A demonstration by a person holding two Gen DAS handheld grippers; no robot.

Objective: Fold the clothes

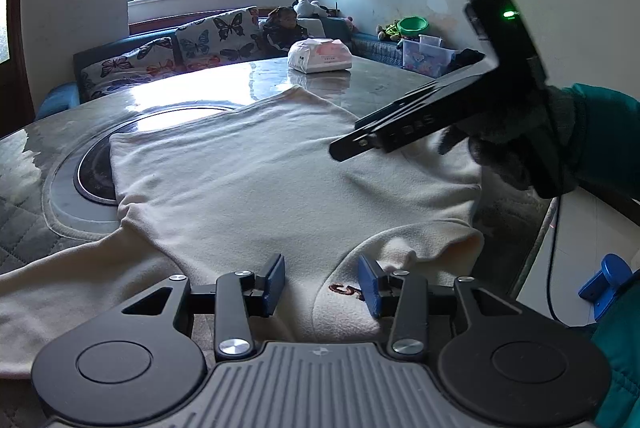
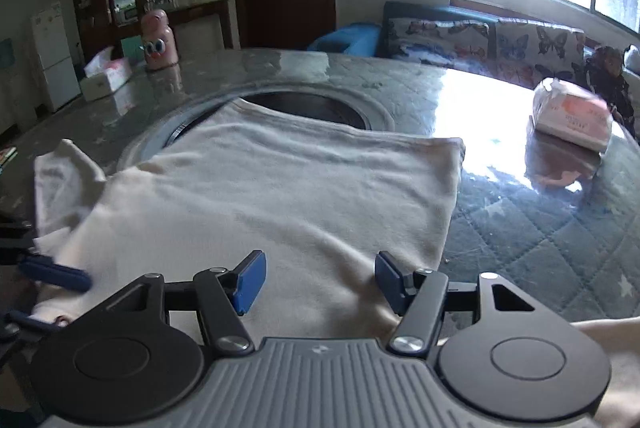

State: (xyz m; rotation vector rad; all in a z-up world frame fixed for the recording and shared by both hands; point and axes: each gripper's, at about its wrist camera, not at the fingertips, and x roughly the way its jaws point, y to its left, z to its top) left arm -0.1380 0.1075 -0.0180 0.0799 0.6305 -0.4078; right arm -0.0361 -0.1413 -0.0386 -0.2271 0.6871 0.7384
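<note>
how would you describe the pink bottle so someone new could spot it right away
Start at the big round table with the cream garment spread on it. At its far edge stands a pink bottle, beside a tissue box. It alone has cartoon googly eyes on its front.

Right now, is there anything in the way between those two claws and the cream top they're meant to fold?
Nothing visible. The left claw and the right claw both hover open directly over the cream top, which lies spread on the table. The tissue pack sits farther back, clear of the cloth.
</note>
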